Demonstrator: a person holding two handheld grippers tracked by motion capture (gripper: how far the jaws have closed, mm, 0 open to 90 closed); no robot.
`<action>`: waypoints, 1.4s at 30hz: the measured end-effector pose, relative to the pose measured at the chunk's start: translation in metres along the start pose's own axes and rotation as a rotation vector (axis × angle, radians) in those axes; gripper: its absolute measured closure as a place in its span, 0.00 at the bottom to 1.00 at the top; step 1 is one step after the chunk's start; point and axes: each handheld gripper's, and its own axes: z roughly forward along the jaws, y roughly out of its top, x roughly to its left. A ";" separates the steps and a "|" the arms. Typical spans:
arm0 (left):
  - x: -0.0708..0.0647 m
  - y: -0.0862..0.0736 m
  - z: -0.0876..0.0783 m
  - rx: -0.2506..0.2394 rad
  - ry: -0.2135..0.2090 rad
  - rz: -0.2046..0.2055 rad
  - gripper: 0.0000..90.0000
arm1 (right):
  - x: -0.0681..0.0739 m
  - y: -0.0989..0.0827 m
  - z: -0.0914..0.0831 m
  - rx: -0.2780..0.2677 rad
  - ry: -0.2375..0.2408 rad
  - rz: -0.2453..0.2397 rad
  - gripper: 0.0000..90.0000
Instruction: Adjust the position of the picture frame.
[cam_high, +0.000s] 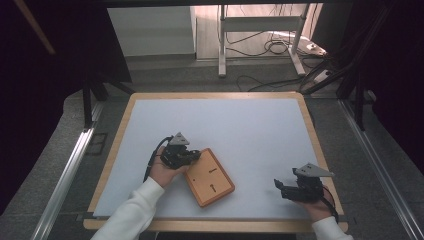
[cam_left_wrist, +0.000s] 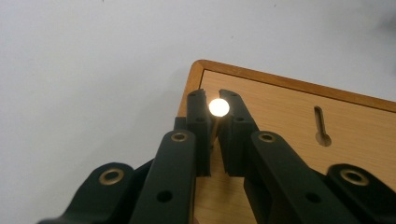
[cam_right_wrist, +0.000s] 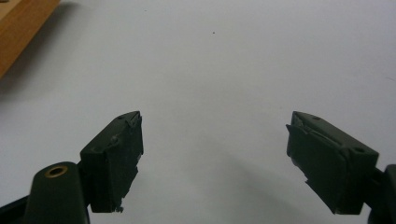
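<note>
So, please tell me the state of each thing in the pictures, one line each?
Left tool: shut on a round-headed pin.
Round-headed pin: held above the board.
Right tool: open, nothing between.
Wooden board: flat on the table, keyhole slot unfilled.

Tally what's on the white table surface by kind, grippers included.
Wooden board: 1
Pin with a pale round head, clamped in the left gripper: 1
Keyhole slots in the board: 2
Grippers: 2, left and right gripper
Total: 6
</note>
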 end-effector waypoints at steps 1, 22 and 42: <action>0.002 -0.001 0.002 0.002 0.002 0.001 0.93 | 0.000 0.000 0.000 0.000 0.001 0.001 0.21; 0.016 -0.004 0.019 0.010 -0.035 0.022 0.93 | 0.001 0.000 0.000 0.000 0.002 0.000 0.21; 0.016 0.013 0.039 0.003 -0.038 0.029 0.93 | 0.001 0.000 0.001 -0.002 0.001 -0.005 0.21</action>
